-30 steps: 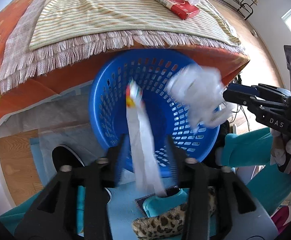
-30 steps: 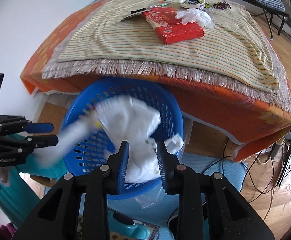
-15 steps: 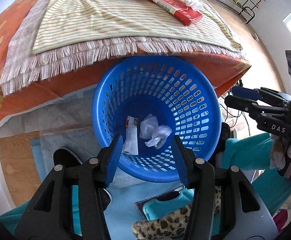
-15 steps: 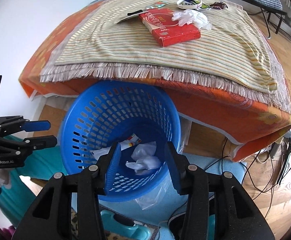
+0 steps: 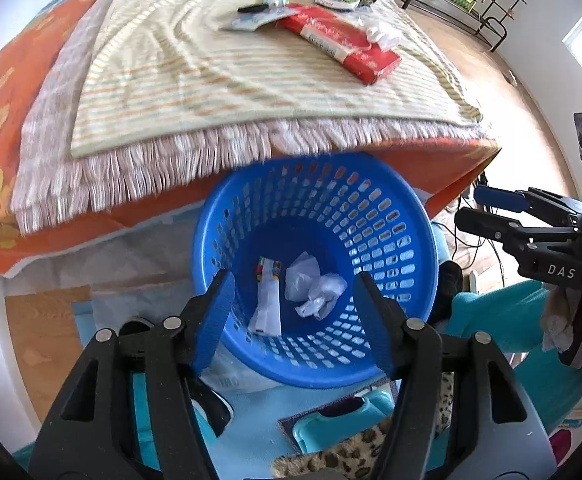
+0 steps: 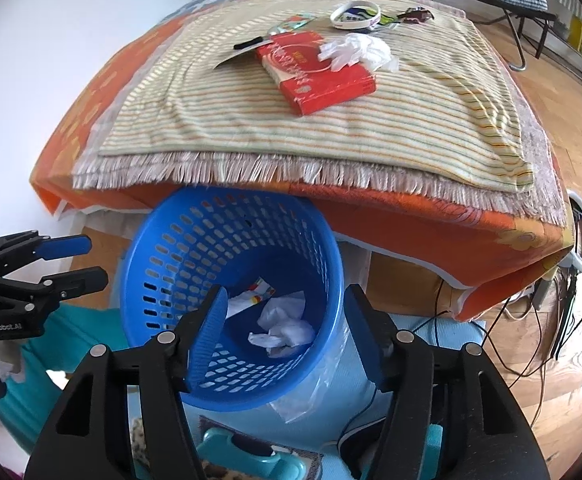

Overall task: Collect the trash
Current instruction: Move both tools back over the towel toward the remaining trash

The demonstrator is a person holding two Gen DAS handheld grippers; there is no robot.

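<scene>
A blue perforated basket [image 5: 403, 240] [image 6: 163, 272] stands on the floor below the bed's edge. Inside lie a white wrapper strip [image 5: 267, 300] [image 6: 251, 298] and crumpled white tissue [image 5: 315, 290] [image 6: 285, 326]. My left gripper [image 5: 293, 320] is open and empty just above the basket's near rim; it also shows in the right wrist view [image 6: 75, 260]. My right gripper [image 6: 285, 336] is open and empty above the basket; it also shows in the left wrist view [image 5: 479, 208]. On the bed, crumpled white tissue [image 6: 357, 52] [image 5: 383, 36] lies on a red box [image 6: 317, 72] [image 5: 343, 42].
The bed carries a striped fringed blanket [image 6: 291, 128] over an orange cover. Papers, a black pen [image 6: 251, 43] and a white ring [image 6: 355, 14] lie at its far side. Cables [image 6: 531, 320] run on the wooden floor at right. Teal slippers [image 6: 243, 452] sit below the basket.
The wrapper and tissue, falling from the grippers a second ago, now lie in the basket. Both grippers have opened wider and pulled back slightly from the basket.
</scene>
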